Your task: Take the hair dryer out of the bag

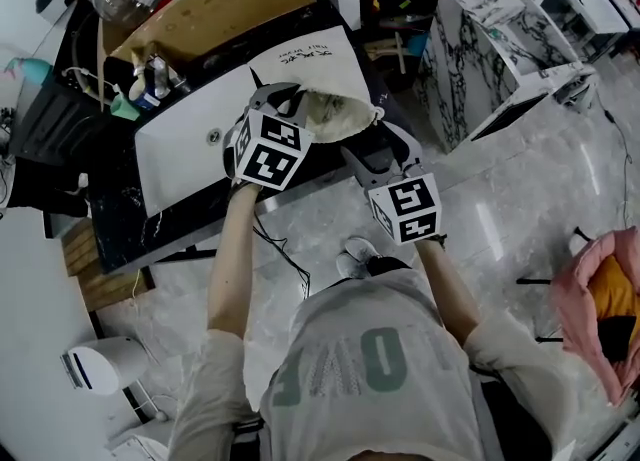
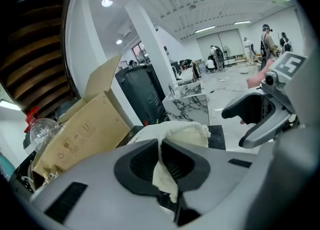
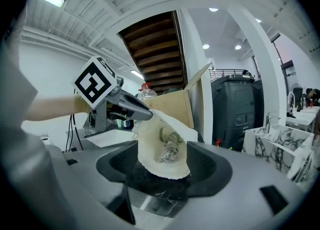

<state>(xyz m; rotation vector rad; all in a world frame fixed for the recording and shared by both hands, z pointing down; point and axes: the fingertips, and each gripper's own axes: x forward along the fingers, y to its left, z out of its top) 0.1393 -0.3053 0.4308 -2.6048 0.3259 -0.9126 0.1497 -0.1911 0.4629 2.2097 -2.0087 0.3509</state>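
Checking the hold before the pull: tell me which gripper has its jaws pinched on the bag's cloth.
The left gripper: its jaws are shut on a fold of the bag; the right gripper has its jaws wide apart.

My shirt (image 1: 365, 364), bottom middle of the head view, carries large pale letters seen upside down, an O among them; I cannot make out the word. The white bag (image 1: 310, 74) near the top middle has dark print too small to read. The cardboard box (image 2: 85, 134) at the left of the left gripper view bears faint handling symbols.
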